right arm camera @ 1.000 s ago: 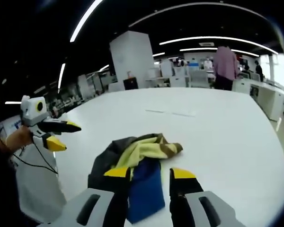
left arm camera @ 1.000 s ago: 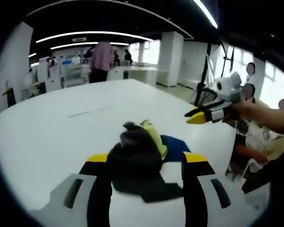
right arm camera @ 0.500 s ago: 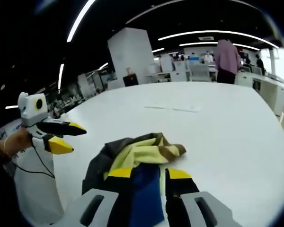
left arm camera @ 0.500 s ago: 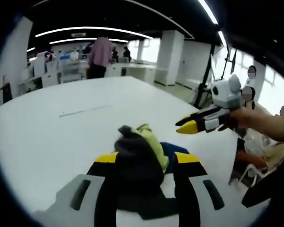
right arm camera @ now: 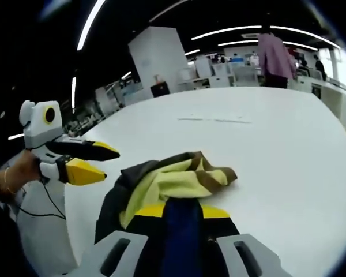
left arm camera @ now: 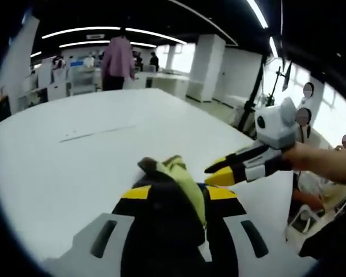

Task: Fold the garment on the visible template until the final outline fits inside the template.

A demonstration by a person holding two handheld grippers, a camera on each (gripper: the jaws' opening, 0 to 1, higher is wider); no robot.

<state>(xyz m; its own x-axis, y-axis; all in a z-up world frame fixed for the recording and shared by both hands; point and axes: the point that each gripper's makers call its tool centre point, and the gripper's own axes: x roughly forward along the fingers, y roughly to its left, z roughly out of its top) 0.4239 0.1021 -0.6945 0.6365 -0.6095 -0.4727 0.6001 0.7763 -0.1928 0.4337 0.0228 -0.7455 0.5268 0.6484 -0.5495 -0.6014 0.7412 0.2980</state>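
1. In the right gripper view, the right gripper (right arm camera: 179, 212) stands with its yellow-tipped jaws spread, a blue part of the garment (right arm camera: 172, 183) lying between them; whether they pinch the cloth I cannot tell.
2. In the left gripper view, the left gripper (left arm camera: 174, 193) likewise has its jaws apart, with the dark side of the garment (left arm camera: 174, 187) bunched between them. A grasp cannot be told here either.
3. The garment lies crumpled in a heap on the white table (right arm camera: 288, 150), yellow-green, brown, dark and blue folds mixed together.
4. Each gripper shows from the side in the other's view, jaws parted, hovering just beside the heap: the right gripper (left arm camera: 214, 174) and the left gripper (right arm camera: 101, 163).
5. Judged step: the very start, with both grippers closing on the heap and nothing yet spread or folded.
6. Next move calls for gripping two separate edges and pulling the cloth flat.
7. Farther off, a thin line marks the table (left arm camera: 98, 132); whether it belongs to the template is unclear.
8. A person in pink (right arm camera: 275, 55) stands beyond.
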